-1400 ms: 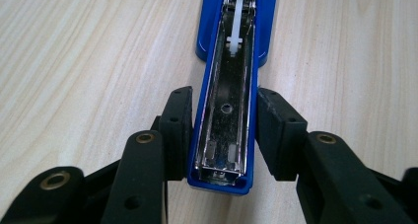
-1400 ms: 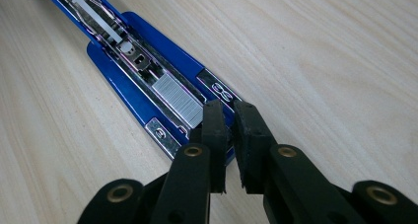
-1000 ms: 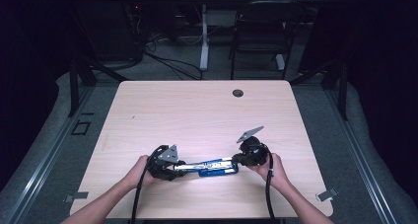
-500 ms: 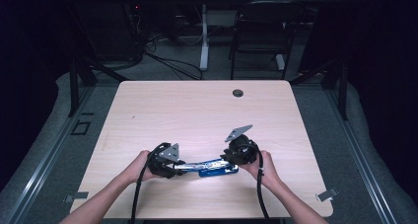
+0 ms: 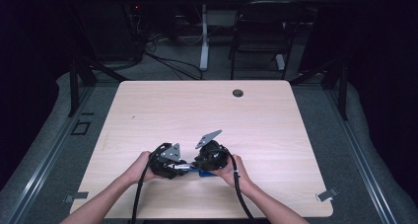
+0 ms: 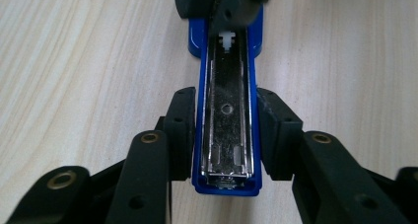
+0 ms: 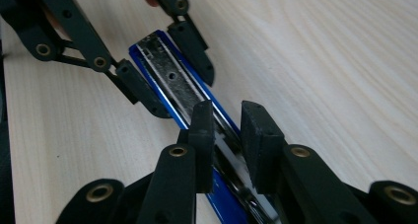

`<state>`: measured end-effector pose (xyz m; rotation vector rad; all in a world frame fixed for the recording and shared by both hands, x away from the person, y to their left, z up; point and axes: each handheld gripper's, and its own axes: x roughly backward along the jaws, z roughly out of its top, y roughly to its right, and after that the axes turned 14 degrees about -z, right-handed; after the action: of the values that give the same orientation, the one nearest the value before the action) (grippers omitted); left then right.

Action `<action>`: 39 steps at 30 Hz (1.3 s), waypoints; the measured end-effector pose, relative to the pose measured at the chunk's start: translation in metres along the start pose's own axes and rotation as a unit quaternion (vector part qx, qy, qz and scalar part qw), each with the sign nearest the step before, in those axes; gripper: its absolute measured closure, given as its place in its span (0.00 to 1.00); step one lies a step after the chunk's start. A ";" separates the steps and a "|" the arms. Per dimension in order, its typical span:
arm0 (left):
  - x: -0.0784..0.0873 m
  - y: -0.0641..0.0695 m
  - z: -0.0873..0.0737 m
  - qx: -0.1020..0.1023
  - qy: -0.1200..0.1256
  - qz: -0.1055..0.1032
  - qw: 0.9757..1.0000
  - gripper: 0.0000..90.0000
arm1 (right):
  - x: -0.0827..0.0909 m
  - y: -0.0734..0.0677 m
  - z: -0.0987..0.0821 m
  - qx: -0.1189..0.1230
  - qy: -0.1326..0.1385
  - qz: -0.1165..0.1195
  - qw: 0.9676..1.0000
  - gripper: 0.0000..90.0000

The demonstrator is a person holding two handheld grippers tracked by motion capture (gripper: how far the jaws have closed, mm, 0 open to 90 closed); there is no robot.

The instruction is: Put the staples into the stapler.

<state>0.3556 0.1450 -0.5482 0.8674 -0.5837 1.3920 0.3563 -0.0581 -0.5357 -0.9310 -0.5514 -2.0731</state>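
Note:
A blue stapler (image 6: 226, 110) lies opened flat near the table's front edge, its metal staple channel facing up. My left gripper (image 6: 226, 130) is shut on the end of its blue base, one pad pressed to each side. In the high view the left gripper (image 5: 180, 168) and right gripper (image 5: 196, 166) almost meet over the stapler (image 5: 199, 173). The right gripper (image 7: 229, 135) straddles the metal rail partway along the stapler (image 7: 170, 78). Its jaws have just been closing, and a gap still shows between its pads and the rail. Beyond it the left gripper (image 7: 167, 68) clamps the far end.
The light wooden table (image 5: 207, 110) has a round cable hole (image 5: 238, 93) at its far edge. A dark chair (image 5: 261, 31) and floor cables lie beyond the table. Both forearms come in from the bottom edge.
My right gripper has slid left along the stapler toward the left gripper and now covers most of the blue body. The left gripper has stayed put, still gripping the end.

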 end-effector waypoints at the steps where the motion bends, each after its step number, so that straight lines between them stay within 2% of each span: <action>1: 0.001 0.000 -0.001 0.001 -0.003 -0.003 1.000 0.68 | -0.001 -0.002 0.001 0.002 0.000 -0.001 1.000 0.85; 5: 0.001 0.000 -0.008 0.024 0.015 0.002 1.000 0.63 | -0.006 -0.005 0.002 0.008 0.001 -0.001 1.000 0.86; 6: 0.003 0.001 -0.011 0.031 0.007 0.008 0.999 0.63 | -0.007 -0.005 0.001 0.008 0.002 0.000 1.000 0.86; 11: 0.004 0.000 -0.024 0.063 0.025 -0.007 0.998 0.56 | -0.006 -0.004 0.000 0.009 0.007 -0.001 1.000 0.86; 16: -0.002 0.004 -0.023 0.057 0.008 -0.008 0.998 0.57 | -0.002 -0.005 -0.001 0.008 0.018 0.000 1.000 0.86; 19: -0.001 0.003 -0.025 0.059 0.019 -0.001 0.998 0.66 | 0.001 -0.008 0.001 0.009 0.026 -0.002 1.000 0.85; 21: 0.000 0.002 -0.026 0.059 0.018 0.002 0.998 0.70 | 0.000 -0.008 0.001 0.011 0.024 -0.004 1.000 0.85; 22: -0.002 0.001 -0.026 0.059 0.022 -0.003 0.998 0.70 | -0.001 -0.009 0.001 0.008 0.025 -0.005 1.000 0.85; 26: -0.005 0.001 -0.026 0.063 0.016 0.003 0.998 0.65 | -0.003 -0.008 0.001 0.005 0.026 -0.008 1.000 0.85; 27: -0.005 0.001 -0.027 0.060 0.016 0.002 0.998 0.71 | -0.003 -0.008 0.002 0.005 0.026 -0.010 1.000 0.85; 28: -0.005 0.002 -0.027 0.054 0.016 0.002 0.998 0.71 | -0.003 -0.008 0.002 0.005 0.027 -0.008 1.000 0.85; 31: 0.000 0.003 -0.025 0.038 0.013 0.009 0.999 0.72 | -0.003 -0.008 0.003 0.006 0.028 -0.008 1.000 0.85; 33: 0.006 0.004 -0.022 0.028 0.023 0.002 0.999 0.72 | -0.003 -0.008 0.003 0.004 0.029 -0.007 1.000 0.85; 34: 0.008 0.005 -0.020 0.023 0.017 0.012 1.000 0.72 | -0.003 -0.007 0.003 0.005 0.028 -0.007 1.000 0.85; 35: 0.010 0.005 -0.018 0.017 0.020 0.004 1.000 0.72 | -0.003 -0.007 0.003 0.003 0.030 -0.008 0.999 0.85; 37: 0.009 0.006 -0.017 0.014 0.021 0.010 1.000 0.72 | -0.002 -0.006 0.004 0.003 0.029 -0.008 1.000 0.85; 39: 0.011 0.006 -0.016 0.011 0.016 0.006 1.000 0.72 | -0.002 -0.006 0.004 0.001 0.030 -0.007 1.000 0.85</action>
<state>0.3488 0.1639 -0.5474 0.8583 -0.5510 1.4238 0.3535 -0.0509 -0.5352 -0.8629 -0.5294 -2.1062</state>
